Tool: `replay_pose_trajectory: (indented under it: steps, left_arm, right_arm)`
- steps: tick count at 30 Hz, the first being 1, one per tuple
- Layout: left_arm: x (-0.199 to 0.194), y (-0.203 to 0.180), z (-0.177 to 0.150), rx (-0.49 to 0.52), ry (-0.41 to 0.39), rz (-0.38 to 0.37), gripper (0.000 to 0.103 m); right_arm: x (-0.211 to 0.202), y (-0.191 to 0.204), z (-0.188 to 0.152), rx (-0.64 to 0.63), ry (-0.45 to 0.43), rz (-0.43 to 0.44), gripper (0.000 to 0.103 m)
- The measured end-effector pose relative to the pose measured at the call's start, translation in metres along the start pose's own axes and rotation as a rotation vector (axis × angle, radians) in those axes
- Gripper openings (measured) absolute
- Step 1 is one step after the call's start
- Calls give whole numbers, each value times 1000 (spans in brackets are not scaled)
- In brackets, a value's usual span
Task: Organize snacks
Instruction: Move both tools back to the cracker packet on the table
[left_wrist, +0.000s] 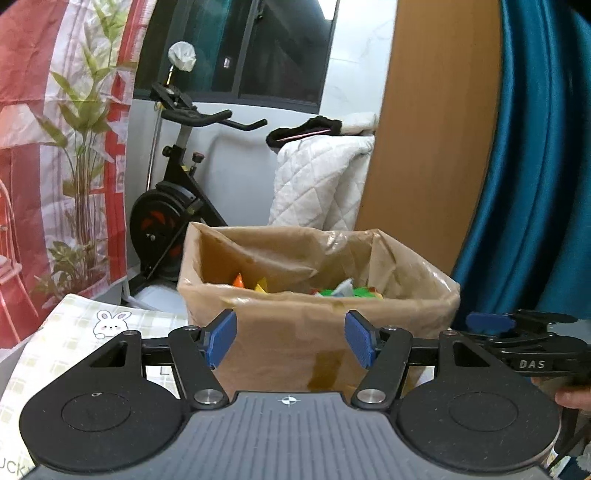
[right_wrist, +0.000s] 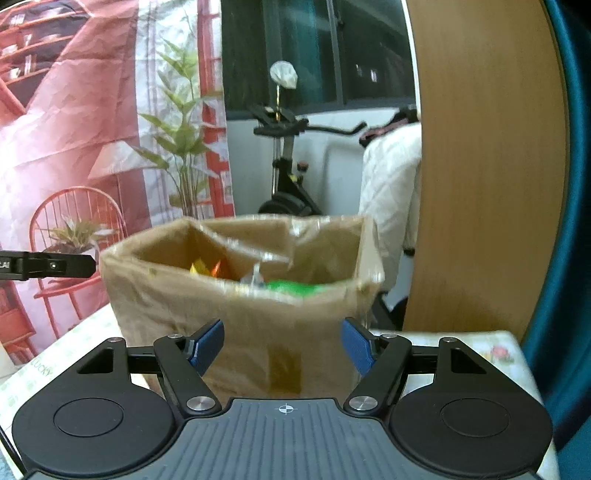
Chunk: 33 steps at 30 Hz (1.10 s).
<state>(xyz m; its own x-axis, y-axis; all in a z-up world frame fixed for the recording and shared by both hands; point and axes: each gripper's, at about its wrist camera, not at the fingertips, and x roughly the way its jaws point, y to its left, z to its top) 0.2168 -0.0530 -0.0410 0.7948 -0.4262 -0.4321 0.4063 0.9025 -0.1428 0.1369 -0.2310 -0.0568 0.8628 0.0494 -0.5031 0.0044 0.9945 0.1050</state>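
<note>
Both hand-held grippers, left (left_wrist: 290, 341) and right (right_wrist: 282, 346), jaws apart, empty. Box (left_wrist: 295, 332) stands on bench (left_wrist: 74, 339), just ahead; snacks (left_wrist: 332, 291) lie inside. Risk: a finger nudging the light box wall could slide or tip it.

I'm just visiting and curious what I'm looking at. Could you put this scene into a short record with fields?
Container: brown tape-covered box, open at the top
Contents: colourful snack packets, orange, yellow and green
Surface: checked tablecloth with a rabbit picture
Left gripper: open, empty, facing the box
Right gripper: open, empty, facing the box
Background: exercise bike, blue curtain
</note>
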Motion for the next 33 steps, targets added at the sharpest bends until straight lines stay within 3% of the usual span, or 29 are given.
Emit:
replay_pose_trajectory:
  steps: [8, 18, 21, 28, 33]
  left_arm:
    - [-3, -8, -21, -61, 6, -28, 66]
    - [9, -18, -36, 8, 129, -78, 66]
    - [7, -18, -42, 21, 127, -84, 66]
    - [11, -14, -71, -108, 97, -68, 66]
    - [17, -21, -71, -114, 106, -75, 65]
  right_arm:
    - [-5, -2, -19, -30, 35, 13, 66]
    - [-10, -20, -51, 110, -12, -54, 66]
    - [-6, -19, -61, 119, 12, -48, 66]
    - [5, -11, -73, -9, 131, 4, 65]
    - [3, -12, -74, -31, 149, 6, 65]
